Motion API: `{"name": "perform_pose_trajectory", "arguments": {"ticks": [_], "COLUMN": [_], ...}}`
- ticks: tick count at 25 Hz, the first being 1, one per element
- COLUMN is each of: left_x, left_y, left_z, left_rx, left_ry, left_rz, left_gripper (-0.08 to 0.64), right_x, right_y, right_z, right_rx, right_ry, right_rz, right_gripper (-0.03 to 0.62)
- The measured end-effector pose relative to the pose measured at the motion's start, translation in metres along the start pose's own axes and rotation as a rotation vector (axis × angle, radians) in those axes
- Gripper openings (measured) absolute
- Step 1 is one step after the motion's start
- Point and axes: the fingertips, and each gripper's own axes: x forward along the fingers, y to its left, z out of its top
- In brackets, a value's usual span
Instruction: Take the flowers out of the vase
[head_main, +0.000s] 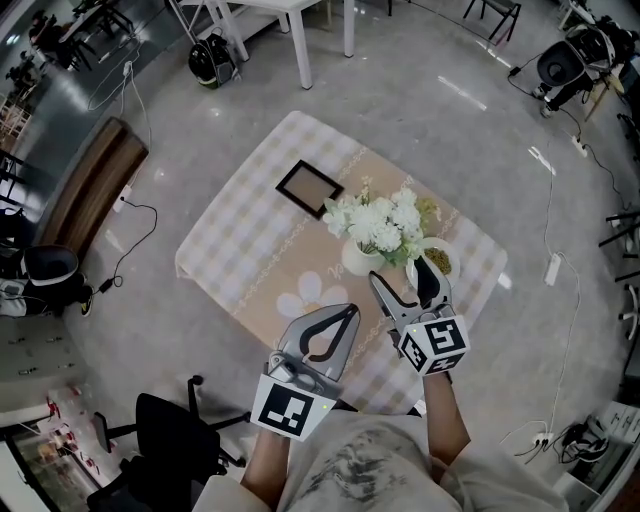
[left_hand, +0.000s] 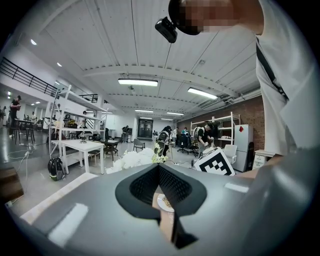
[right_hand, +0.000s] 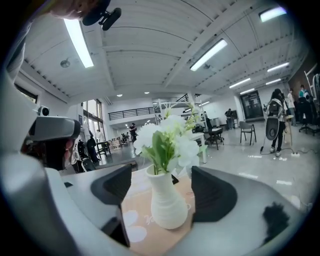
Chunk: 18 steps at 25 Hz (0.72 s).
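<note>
Several things ring the counter (head_main: 250, 250), which wears a checked cloth: a black chair (head_main: 170, 440) on the near left, a wooden bench (head_main: 95, 180) at far left, and a white table (head_main: 290, 20) with a dark backpack (head_main: 212, 60) beside its leg on the far side. Cables trail over the grey floor to the right.

Three things stand on the cloth. One black frame (head_main: 310, 187) lies flat, left of and beyond the middle. One white vase (head_main: 360, 258) stands upright near the right side and holds one bunch of white flowers (head_main: 385, 222) with green leaves. One small white dish (head_main: 438, 260) sits just right of the vase with something greenish-brown in it.

Nothing stands between the right gripper (head_main: 395, 272) and the vase. Its jaws are wide apart, and the vase shows in the gap between them with both pads clear of it. The flowers rise above the jaws, stems inside the vase neck.

The left gripper (head_main: 352, 312) is nearer and to the left, over the counter's near edge. Its jaws are together at the tips, with nothing between them.
</note>
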Motion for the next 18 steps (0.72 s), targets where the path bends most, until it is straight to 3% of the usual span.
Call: {"name": "perform_pose_trajectory", "arguments": {"ticks": [18], "left_x": [0.011], "left_y": [0.003], "left_z": [-0.009], "left_rx": [0.004], "left_ry": [0.029], "left_rz": [-0.006], "left_gripper": [0.009], "right_x": [0.033], "right_y": [-0.012], "right_z": [-0.002], "right_rx": [0.013], "right_ry": [0.005], "right_rz": [0.017], "right_gripper": [0.394]}}
